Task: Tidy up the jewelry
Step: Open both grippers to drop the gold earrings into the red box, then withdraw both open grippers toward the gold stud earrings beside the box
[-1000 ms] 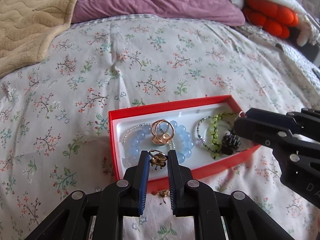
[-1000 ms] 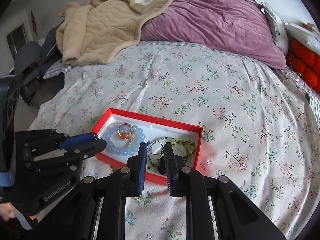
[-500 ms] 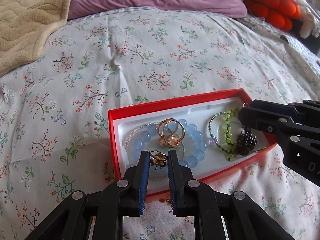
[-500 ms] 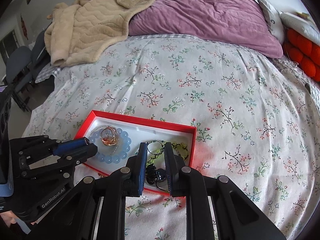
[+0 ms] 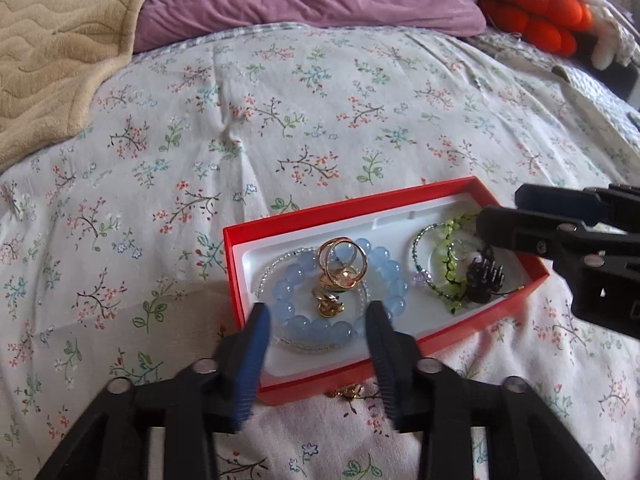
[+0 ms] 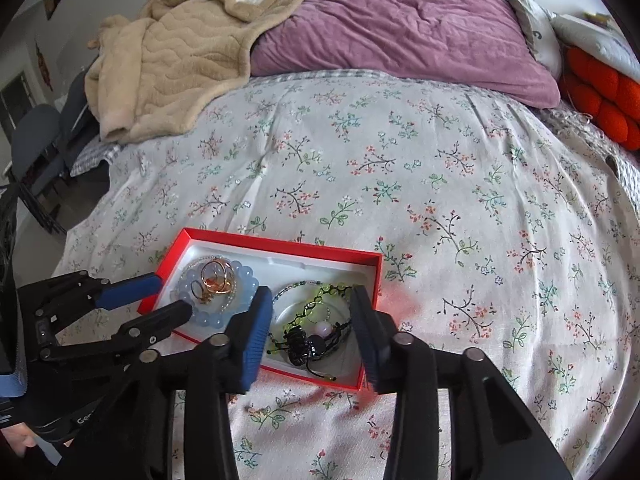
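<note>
A red box [image 5: 332, 212] [image 6: 280, 245] with a white liner lies on the flowered bedspread. In it a blue bead bracelet [image 5: 390, 270] [image 6: 212, 322] rings two gold rings [image 5: 340, 258] [image 6: 216, 276] and a small gold flower piece [image 5: 329, 305]. To the right lie a green bead bracelet [image 5: 448, 256] [image 6: 320, 294] and a black claw clip [image 5: 482, 280] [image 6: 302, 346]. My left gripper [image 5: 318, 320] [image 6: 160, 294] hangs over the blue bracelet, jaws opening, nothing pressed between them. My right gripper [image 6: 310, 308] [image 5: 504, 214] hovers over the black clip, jaws opening, holding nothing.
A small gold piece [image 5: 348, 391] [image 6: 258, 411] lies on the bedspread just in front of the box. A beige blanket [image 6: 172, 60] and purple pillow [image 6: 392, 28] lie at the bed's head, an orange plush [image 6: 600, 88] at the right. Chairs [image 6: 36, 148] stand beyond the left edge.
Both grippers' jaws have spread apart. The gold flower piece left the left jaws and now lies inside the blue bracelet; the black clip left the right jaws and rests in the box.
</note>
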### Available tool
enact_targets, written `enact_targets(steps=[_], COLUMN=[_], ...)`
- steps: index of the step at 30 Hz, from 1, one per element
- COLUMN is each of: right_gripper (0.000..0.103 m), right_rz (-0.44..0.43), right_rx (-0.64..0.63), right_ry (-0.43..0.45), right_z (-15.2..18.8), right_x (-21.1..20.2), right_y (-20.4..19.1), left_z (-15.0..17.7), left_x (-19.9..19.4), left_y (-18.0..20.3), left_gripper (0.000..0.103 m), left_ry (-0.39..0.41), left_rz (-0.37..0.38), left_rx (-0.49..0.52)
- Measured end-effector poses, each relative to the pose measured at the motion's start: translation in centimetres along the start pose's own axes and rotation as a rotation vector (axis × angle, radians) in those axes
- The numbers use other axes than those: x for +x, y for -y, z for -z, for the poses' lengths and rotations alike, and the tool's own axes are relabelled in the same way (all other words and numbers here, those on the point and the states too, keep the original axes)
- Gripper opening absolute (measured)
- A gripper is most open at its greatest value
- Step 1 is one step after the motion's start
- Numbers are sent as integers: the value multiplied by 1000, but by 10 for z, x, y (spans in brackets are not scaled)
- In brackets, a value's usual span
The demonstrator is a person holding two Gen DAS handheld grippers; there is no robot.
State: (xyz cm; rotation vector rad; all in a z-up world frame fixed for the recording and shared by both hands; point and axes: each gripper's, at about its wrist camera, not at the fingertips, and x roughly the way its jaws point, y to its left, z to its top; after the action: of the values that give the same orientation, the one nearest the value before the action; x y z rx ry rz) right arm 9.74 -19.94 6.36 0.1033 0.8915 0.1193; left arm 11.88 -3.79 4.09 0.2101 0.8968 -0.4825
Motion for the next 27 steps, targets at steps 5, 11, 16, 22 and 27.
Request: enact_targets(steps=[5, 11, 16, 22, 27], right_gripper=[54, 62, 70, 75, 77], right_rz=[8, 15, 21, 25, 49], right_rx=[22, 41, 41, 29, 13], right_ry=[12, -1, -13, -28, -49], right_z=[0, 5, 11, 21, 30], right_x=[-11, -23, -35, -48, -55], right_y=[4, 7, 6, 2, 2], left_z=[3, 7, 9, 16, 25], left_x=[-11, -27, -38, -47, -50], left_y=[1, 4, 5, 5, 6], left_gripper=[62, 85, 98, 102, 102], left_ry=[13, 40, 56, 47, 23], left_rz=[-14, -28, -62, -88, -91], left_rx=[15, 24, 6, -8, -15])
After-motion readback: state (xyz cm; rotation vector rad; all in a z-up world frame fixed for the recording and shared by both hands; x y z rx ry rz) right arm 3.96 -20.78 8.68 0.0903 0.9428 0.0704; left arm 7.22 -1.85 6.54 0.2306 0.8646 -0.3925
